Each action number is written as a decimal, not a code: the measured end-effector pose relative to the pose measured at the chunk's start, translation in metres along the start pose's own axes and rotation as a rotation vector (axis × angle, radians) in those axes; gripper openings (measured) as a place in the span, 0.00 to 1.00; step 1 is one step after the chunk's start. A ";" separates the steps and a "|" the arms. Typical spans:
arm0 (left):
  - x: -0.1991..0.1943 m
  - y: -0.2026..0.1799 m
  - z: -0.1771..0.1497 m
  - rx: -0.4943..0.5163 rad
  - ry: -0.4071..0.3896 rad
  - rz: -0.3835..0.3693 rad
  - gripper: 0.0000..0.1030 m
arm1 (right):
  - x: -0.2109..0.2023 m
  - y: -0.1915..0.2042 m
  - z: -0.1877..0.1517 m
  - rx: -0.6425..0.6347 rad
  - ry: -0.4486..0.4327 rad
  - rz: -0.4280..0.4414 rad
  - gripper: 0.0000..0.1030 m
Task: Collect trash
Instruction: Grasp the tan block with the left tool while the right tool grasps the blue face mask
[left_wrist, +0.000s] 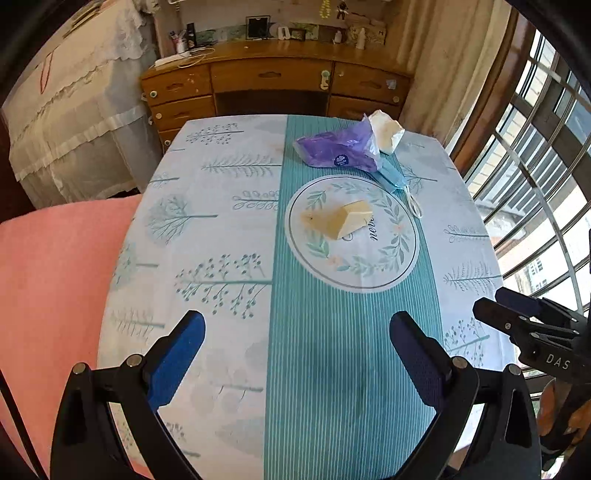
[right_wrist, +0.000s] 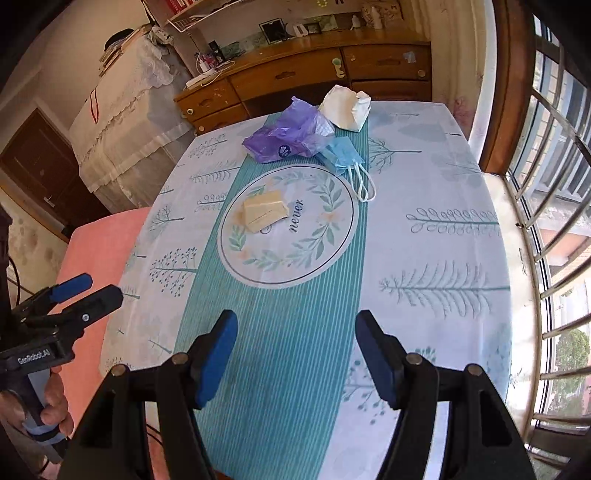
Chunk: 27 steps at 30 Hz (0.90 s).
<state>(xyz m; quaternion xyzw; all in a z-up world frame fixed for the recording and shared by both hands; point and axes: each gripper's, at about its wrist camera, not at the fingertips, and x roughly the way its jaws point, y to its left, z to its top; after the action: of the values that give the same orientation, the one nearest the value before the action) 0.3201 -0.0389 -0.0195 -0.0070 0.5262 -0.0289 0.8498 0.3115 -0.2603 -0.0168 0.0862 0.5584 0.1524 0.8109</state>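
- Nearest the camera, the left gripper (left_wrist: 297, 332) is seen with its blue-padded jaws spread wide apart and nothing between them, held above the near end of the table (left_wrist: 207, 369).
- The right gripper (right_wrist: 295, 332) is likewise held with its jaws well apart and empty, above the teal striped band of the tablecloth (right_wrist: 280, 369).
- A hand (right_wrist: 55, 406) is seen gripping the left tool's handle at the edge of the right wrist view.
- A folded cream paper scrap (left_wrist: 345, 219) lies flat inside the printed leaf wreath at the table's middle, its long axis running across the table.
- Beyond it, a blue face mask (right_wrist: 341, 155) lies on the cloth, its long axis slanting and its white ear loops trailing toward the near side.
- A crumpled purple plastic bag (right_wrist: 288, 136) lies touching the mask, stretched across the table.
- Farthest, a crumpled white paper wad (right_wrist: 345, 107) sits just behind the bag, near the table's far edge.
- A wooden desk (left_wrist: 273, 77) stands behind the table.
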 end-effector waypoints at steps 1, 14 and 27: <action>0.012 -0.009 0.011 0.021 0.008 0.012 0.96 | 0.006 -0.009 0.008 -0.004 0.008 0.005 0.65; 0.153 -0.067 0.103 0.090 0.170 0.069 0.82 | 0.083 -0.081 0.098 -0.032 0.097 0.075 0.65; 0.196 -0.079 0.110 0.102 0.277 0.057 0.33 | 0.133 -0.078 0.163 -0.122 0.110 0.055 0.65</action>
<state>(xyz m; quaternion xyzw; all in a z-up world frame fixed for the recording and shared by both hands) 0.5024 -0.1310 -0.1419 0.0555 0.6364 -0.0321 0.7687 0.5189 -0.2829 -0.0986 0.0434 0.5894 0.2129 0.7781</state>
